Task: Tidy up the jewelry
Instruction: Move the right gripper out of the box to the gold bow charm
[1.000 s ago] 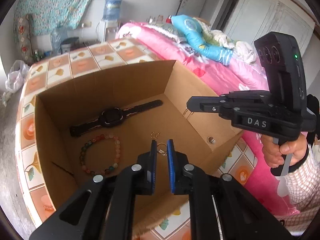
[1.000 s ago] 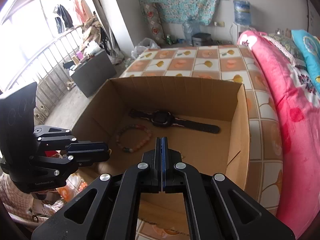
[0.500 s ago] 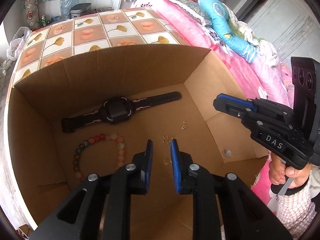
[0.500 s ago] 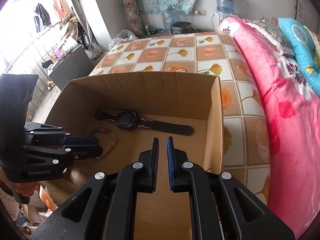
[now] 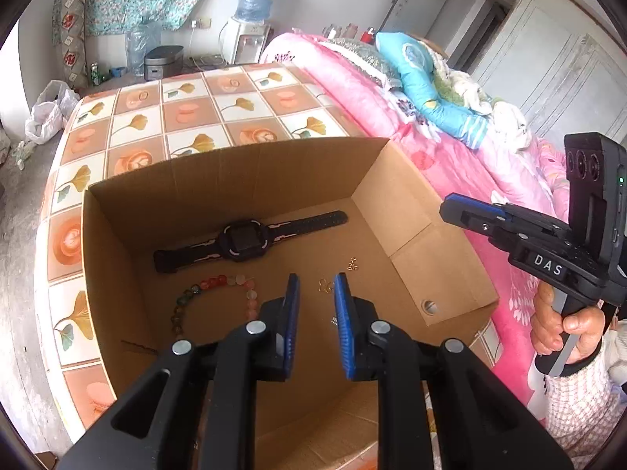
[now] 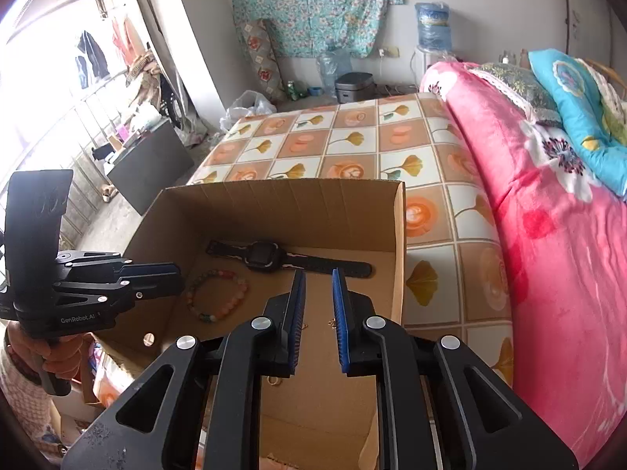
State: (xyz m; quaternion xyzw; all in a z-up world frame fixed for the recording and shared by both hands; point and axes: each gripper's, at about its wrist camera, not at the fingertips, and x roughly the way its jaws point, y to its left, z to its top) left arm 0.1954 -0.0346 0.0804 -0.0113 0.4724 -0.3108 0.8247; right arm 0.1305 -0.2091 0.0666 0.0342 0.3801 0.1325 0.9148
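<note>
Tiled bedding [image 5: 203, 113] is supporting an open cardboard box [image 5: 235, 180] holding a black watch [image 5: 245, 241], a bead bracelet [image 6: 217, 295] and, seemingly, tiny gold earrings [image 5: 352, 264]; left gripper [image 5: 315, 293] is hovering narrowly parted, empty; right gripper [image 6: 317, 291] is opening, empty.

On my right gripper [image 5: 466, 211], seen from my left wrist, I read "DAS" in white. My left gripper [image 6: 172, 280], seen from the right, reads "GenRobot.AI" on its side.

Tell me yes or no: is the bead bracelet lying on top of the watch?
No, the bead bracelet lies on the box floor, apart from the watch.
</note>
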